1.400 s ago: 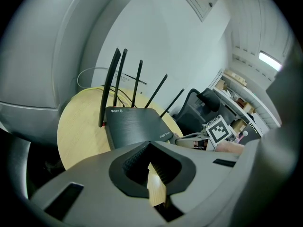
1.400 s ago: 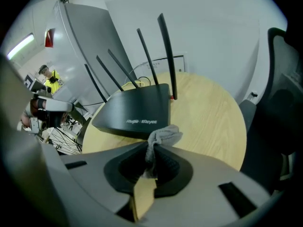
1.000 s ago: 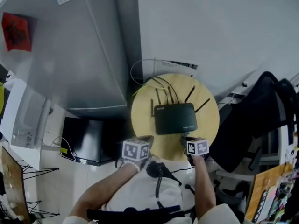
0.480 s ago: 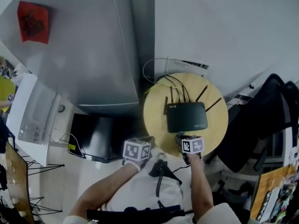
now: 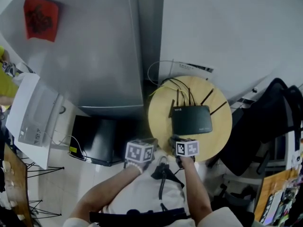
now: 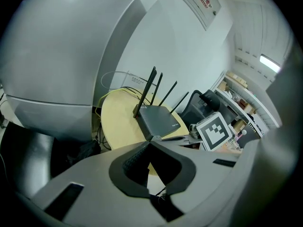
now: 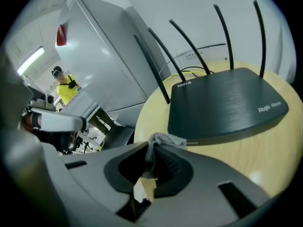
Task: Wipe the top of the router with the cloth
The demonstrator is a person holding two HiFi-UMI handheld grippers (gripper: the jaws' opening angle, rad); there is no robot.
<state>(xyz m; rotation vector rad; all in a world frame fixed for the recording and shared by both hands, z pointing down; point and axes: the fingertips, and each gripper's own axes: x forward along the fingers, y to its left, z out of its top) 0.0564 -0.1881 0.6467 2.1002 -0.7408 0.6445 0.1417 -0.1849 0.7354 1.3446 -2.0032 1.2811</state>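
Note:
A black router [image 5: 191, 119] with several antennas lies on a small round wooden table [image 5: 161, 122]. My right gripper [image 5: 181, 140] hovers at the table's near edge, just off the router's front left corner. In the right gripper view this gripper [image 7: 154, 149] is shut on a small grey cloth [image 7: 164, 140], which bunches out above the jaws a little short of the router [image 7: 227, 108]. The left gripper [image 5: 147, 142] hangs left of the table, off its edge. Seen in its own view, the left gripper [image 6: 150, 144] is shut with nothing in it, and the router [image 6: 158, 119] lies ahead.
A tall grey cabinet [image 5: 94, 56] stands close on the table's left. A black chair [image 5: 265, 122] is on the right. Cables [image 5: 163, 77] loop behind the router against the white wall. A dark box [image 5: 92, 135] sits on the floor at the left.
My right gripper has moved left along the table's near edge, from the router's front right corner to its front left. The left gripper has stayed put.

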